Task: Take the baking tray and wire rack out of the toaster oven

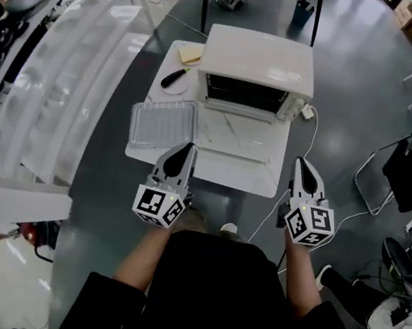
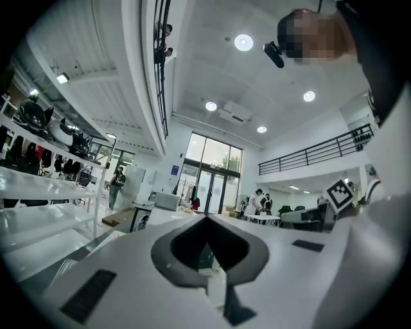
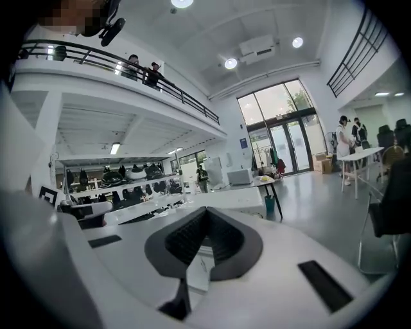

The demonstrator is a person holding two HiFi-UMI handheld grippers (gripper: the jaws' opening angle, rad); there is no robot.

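The left hand-held gripper [image 1: 187, 149] and the right hand-held gripper [image 1: 301, 166] hang empty, jaws closed, at the 6 o'clock edge of the worktop [image 1: 232, 173], well short of the toaster oven [image 1: 259, 61]. A ribbed baking tray [image 1: 163, 124] lies on the worktop at the oven's 8 o'clock, the wire rack apparently resting in it. The removal looks finished, and the next move would only be checking the dark cavity for anything left.
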